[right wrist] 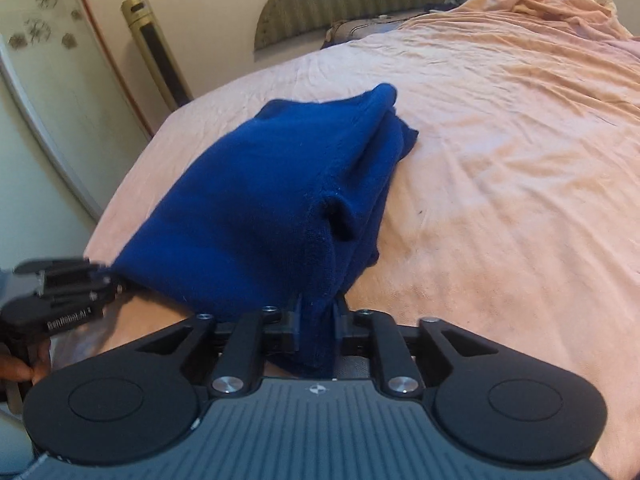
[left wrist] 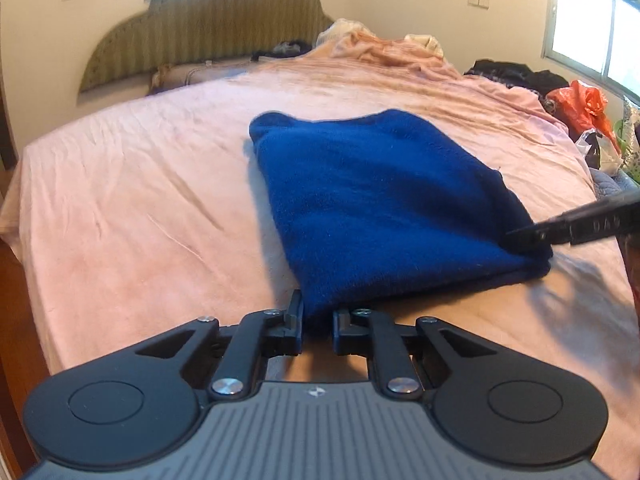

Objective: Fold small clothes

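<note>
A dark blue fleece garment (left wrist: 380, 200) lies folded in layers on the pink bed sheet (left wrist: 140, 200). My left gripper (left wrist: 317, 320) is shut on the garment's near left corner, with blue cloth pinched between its jaws. In the left wrist view the right gripper (left wrist: 532, 238) comes in from the right and holds the near right corner. The right wrist view shows the same garment (right wrist: 260, 200) raised at its near edge, with my right gripper (right wrist: 318, 320) shut on a thick bunch of its layers. The left gripper (right wrist: 108, 280) grips the cloth at the left, held by a hand (right wrist: 20, 368).
The bed sheet (right wrist: 500, 200) spreads wide to the right and far side. A crumpled peach blanket (left wrist: 384, 48) is heaped near the striped headboard (left wrist: 224, 28). Dark clothes (left wrist: 516, 72) and an orange plastic bag (left wrist: 584, 104) crowd the bed's right side under a window. A gold tower fan (right wrist: 160, 52) stands by the wall.
</note>
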Action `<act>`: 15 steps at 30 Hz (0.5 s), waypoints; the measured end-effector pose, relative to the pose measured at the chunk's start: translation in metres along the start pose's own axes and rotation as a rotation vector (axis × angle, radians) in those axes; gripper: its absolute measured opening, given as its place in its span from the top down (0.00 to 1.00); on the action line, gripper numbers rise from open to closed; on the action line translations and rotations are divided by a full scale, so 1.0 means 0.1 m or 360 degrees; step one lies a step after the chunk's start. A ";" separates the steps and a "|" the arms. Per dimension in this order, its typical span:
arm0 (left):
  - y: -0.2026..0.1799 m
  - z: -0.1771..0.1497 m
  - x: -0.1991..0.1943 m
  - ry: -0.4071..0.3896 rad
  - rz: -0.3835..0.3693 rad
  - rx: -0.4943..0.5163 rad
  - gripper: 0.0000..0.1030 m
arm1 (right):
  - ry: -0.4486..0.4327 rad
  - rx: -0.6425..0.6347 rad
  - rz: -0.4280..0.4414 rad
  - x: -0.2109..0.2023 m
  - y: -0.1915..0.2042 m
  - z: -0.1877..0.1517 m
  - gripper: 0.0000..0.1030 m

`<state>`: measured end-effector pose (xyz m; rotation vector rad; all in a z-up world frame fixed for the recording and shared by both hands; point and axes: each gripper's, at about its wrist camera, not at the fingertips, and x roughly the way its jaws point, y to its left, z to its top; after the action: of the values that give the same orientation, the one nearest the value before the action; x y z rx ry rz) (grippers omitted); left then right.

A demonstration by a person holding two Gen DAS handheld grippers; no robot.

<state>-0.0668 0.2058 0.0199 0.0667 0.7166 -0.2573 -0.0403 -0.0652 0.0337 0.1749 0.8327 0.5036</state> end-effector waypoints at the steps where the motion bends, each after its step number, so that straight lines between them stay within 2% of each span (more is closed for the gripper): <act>1: 0.00 0.00 -0.04 0.0014 -0.0006 -0.0005 0.88 | -0.0026 0.0037 -0.0004 -0.06 -0.02 0.01 0.57; 2: 0.01 0.01 -0.10 0.0026 -0.0032 -0.0014 0.87 | -0.0072 0.0057 -0.0022 -0.15 -0.04 0.01 0.52; 4: 0.06 0.01 -0.28 0.0004 -0.0059 -0.0024 0.86 | -0.0218 0.0053 -0.0076 -0.36 -0.03 0.04 0.52; 6: 0.10 0.05 -0.43 -0.0079 -0.0075 -0.0043 0.77 | -0.0338 0.0056 -0.0040 -0.47 0.02 0.18 0.52; 7: 0.09 0.11 -0.46 -0.0125 -0.0077 -0.0047 0.60 | -0.0378 0.0080 0.0011 -0.46 0.05 0.30 0.48; 8: 0.06 0.17 -0.44 -0.0166 -0.0065 -0.0035 0.33 | -0.0400 0.0104 0.0071 -0.40 0.08 0.44 0.43; 9: 0.00 0.24 -0.39 -0.0210 -0.0042 -0.0006 0.24 | -0.0416 0.0118 0.0122 -0.31 0.11 0.59 0.36; 11: -0.14 0.34 -0.22 -0.0296 -0.0002 0.0080 0.20 | -0.0388 0.0132 0.0178 0.01 0.15 0.91 0.34; 13: -0.27 0.40 0.04 -0.0230 -0.0027 0.0147 0.21 | -0.0282 0.0147 0.0155 0.40 0.16 1.19 0.34; 15: -0.37 0.41 0.27 -0.0155 -0.0063 0.0191 0.21 | -0.0198 0.0147 0.0058 0.76 0.16 1.34 0.34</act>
<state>-0.0306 0.1584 0.0340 0.1531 0.6060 -0.3392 0.0967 -0.0077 0.0783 0.3039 0.7324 0.4840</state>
